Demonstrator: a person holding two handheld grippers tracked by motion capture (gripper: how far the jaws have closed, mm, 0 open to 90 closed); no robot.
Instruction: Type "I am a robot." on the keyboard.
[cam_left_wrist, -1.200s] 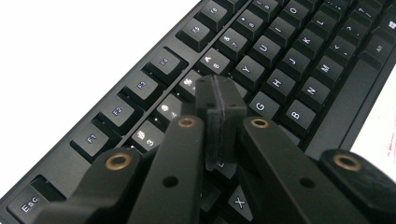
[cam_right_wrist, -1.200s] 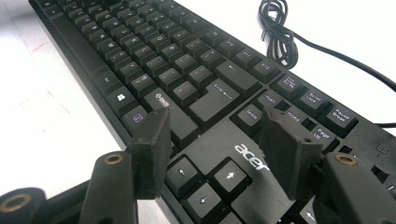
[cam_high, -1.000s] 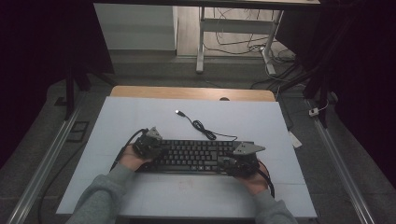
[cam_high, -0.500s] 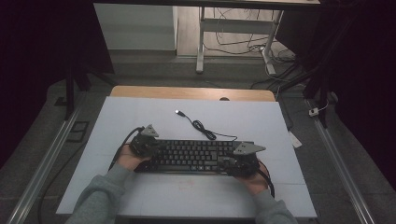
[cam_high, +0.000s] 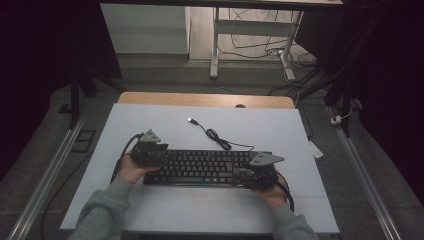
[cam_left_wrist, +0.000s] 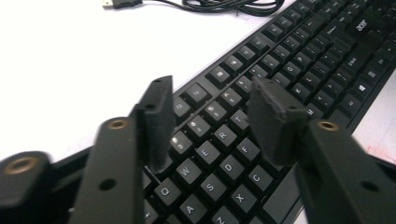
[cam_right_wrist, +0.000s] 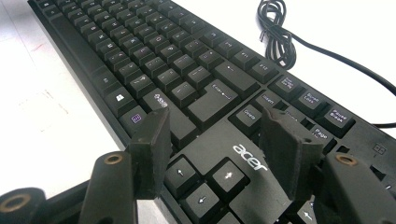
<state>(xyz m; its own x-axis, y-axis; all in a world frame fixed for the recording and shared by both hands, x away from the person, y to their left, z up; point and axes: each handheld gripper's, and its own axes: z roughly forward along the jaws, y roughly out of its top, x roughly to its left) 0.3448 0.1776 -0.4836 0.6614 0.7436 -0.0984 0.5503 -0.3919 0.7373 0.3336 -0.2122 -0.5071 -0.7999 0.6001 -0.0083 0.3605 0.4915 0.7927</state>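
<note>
A black keyboard lies across the middle of the white table, its cable coiling away to a USB plug. My left gripper hovers over the keyboard's left end, open, its jaws above the letter keys with nothing between them. My right gripper is open over the right end, jaws spread above the arrow keys and the brand label. The keyboard and keyboard run away from each camera.
The cable coil lies just beyond the keyboard's far edge, and the USB plug rests on bare table. A wooden strip borders the table's far edge. Metal rails flank both sides; desk legs and floor cables stand beyond.
The left gripper has shifted slightly toward the keyboard's left end. The right gripper and the keyboard have stayed where they were.
</note>
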